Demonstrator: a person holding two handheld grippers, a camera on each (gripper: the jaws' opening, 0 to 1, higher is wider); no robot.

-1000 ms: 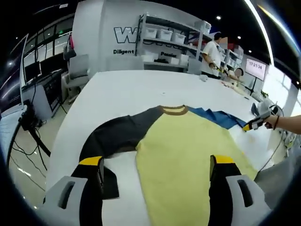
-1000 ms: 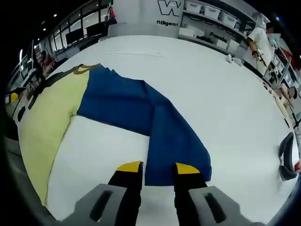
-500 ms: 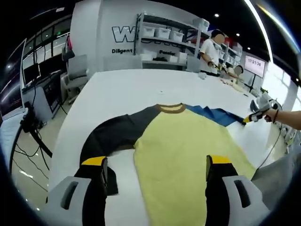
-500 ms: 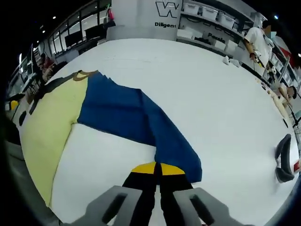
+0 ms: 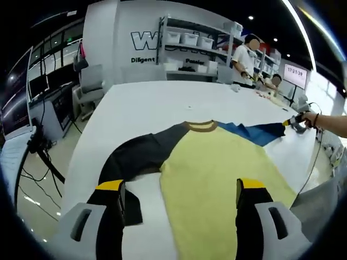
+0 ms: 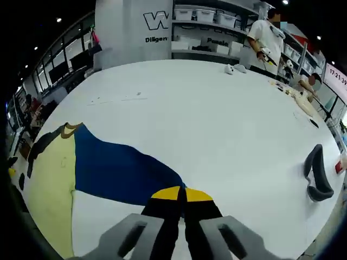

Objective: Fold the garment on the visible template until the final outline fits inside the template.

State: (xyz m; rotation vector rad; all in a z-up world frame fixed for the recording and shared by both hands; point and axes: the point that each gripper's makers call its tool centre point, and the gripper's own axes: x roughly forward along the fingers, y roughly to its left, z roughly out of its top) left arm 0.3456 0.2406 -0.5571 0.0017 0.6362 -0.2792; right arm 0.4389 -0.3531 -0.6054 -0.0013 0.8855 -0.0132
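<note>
The garment, a long-sleeved shirt with a pale yellow body, a brown collar, one black sleeve and one blue sleeve, lies spread flat on our white table. In the left gripper view we see our left gripper hovering low over the shirt's hem with its jaws spread wide, gripping nothing; its left yellow-tipped jaw is above the black sleeve's cuff, the right one above the yellow body. In the right gripper view our right gripper has its jaws pressed together on the end of the blue sleeve, which stretches out from the collar towards it. The same gripper appears far right in the left gripper view, held in a hand at the sleeve tip. A dark grey curved object lies near the table's right edge. Shelving with bins and two people stand beyond the table.
</note>
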